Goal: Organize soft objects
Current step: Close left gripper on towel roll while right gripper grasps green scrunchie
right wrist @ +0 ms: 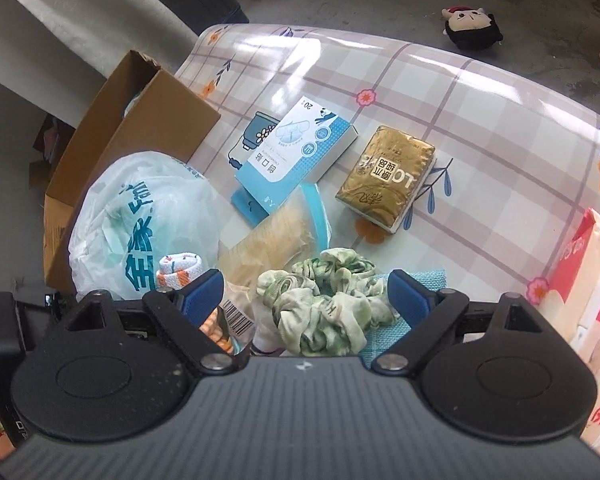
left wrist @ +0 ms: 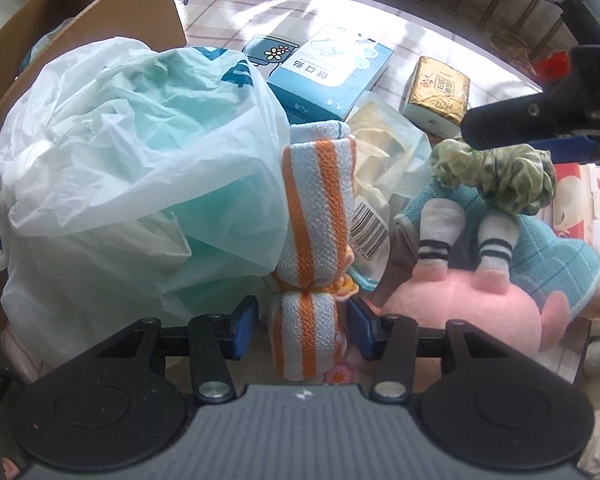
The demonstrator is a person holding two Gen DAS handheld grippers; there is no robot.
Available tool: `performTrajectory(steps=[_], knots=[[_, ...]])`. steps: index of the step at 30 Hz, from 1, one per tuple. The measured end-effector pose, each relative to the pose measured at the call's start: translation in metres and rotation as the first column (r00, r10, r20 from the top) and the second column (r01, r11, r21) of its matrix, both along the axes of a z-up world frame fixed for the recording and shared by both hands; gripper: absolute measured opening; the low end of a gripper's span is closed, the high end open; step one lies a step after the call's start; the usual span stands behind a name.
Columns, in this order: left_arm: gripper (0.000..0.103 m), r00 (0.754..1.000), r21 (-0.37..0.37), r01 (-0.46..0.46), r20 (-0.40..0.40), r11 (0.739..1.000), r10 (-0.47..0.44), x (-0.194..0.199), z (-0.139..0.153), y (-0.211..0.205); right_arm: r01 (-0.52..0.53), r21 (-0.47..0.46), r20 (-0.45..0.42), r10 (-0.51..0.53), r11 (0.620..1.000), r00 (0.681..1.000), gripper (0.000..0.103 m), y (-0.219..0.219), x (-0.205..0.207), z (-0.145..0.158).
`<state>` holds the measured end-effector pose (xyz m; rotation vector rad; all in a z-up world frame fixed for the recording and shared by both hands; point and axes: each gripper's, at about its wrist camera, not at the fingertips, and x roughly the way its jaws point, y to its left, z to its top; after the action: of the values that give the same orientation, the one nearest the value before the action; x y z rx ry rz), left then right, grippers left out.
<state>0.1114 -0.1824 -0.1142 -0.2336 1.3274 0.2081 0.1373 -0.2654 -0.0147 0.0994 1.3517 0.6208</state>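
An orange-and-white striped rolled towel (left wrist: 312,216) lies beside a white plastic bag. My left gripper (left wrist: 303,322) points down over its near end, blue pads closed against both sides. To the right a plush doll (left wrist: 460,300) in a blue dress lies on a pink cushion, with a green scrunchie (left wrist: 496,176) on top of it. My right gripper (right wrist: 306,296) hangs open just above the scrunchie (right wrist: 324,304), pads wide on either side and not touching it. One of its fingers (left wrist: 508,124) shows in the left wrist view.
A cardboard box (right wrist: 140,128) stands at the table's left edge behind the full plastic bag (right wrist: 140,220). On the checked cloth lie a blue plaster box (right wrist: 296,152), a gold tissue pack (right wrist: 388,176) and a clear barcoded pack (left wrist: 380,168). Red-and-white wipes (right wrist: 588,280) sit at the right.
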Motion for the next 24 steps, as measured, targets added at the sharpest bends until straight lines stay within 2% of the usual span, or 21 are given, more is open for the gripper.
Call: performTrajectory(steps=[3,5,6,8,12,14,19,24], knots=[[0.041,1.000,-0.018,-0.010,-0.017,1.000,0.010,0.002,-0.006,0.003,-0.012,-0.020,-0.017,0.012,1.000,1.000,0.079,0.004,0.001,-0.007],[0.037,1.000,-0.015,-0.016,-0.018,1.000,0.016,0.002,-0.007,0.003,-0.010,-0.027,-0.025,0.009,1.000,1.000,0.068,0.005,0.002,-0.010],[0.036,1.000,-0.013,-0.016,-0.017,1.000,0.015,0.002,-0.007,0.002,-0.009,-0.027,-0.029,0.008,1.000,1.000,0.065,0.004,0.001,-0.011],[0.033,1.000,-0.013,-0.010,-0.014,1.000,0.010,0.001,-0.008,0.002,-0.005,-0.030,-0.034,0.004,1.000,0.999,0.054,0.002,0.000,-0.011],[0.029,1.000,-0.014,0.013,-0.017,1.000,-0.013,-0.001,-0.003,-0.006,-0.007,-0.046,-0.041,0.005,0.999,0.999,0.041,-0.002,-0.003,-0.011],[0.029,0.999,-0.019,0.031,-0.008,0.999,-0.031,-0.002,0.001,-0.011,-0.008,-0.048,-0.036,0.006,0.999,0.999,0.027,-0.005,-0.005,-0.010],[0.029,0.997,-0.030,0.073,0.004,0.997,-0.073,-0.001,0.008,-0.023,0.014,-0.034,-0.025,-0.015,0.999,1.000,0.016,-0.013,-0.007,-0.005],[0.028,0.995,-0.018,0.097,0.031,0.995,-0.096,0.007,0.015,-0.032,0.044,-0.020,-0.011,-0.044,0.999,0.999,0.015,-0.019,-0.009,0.003]])
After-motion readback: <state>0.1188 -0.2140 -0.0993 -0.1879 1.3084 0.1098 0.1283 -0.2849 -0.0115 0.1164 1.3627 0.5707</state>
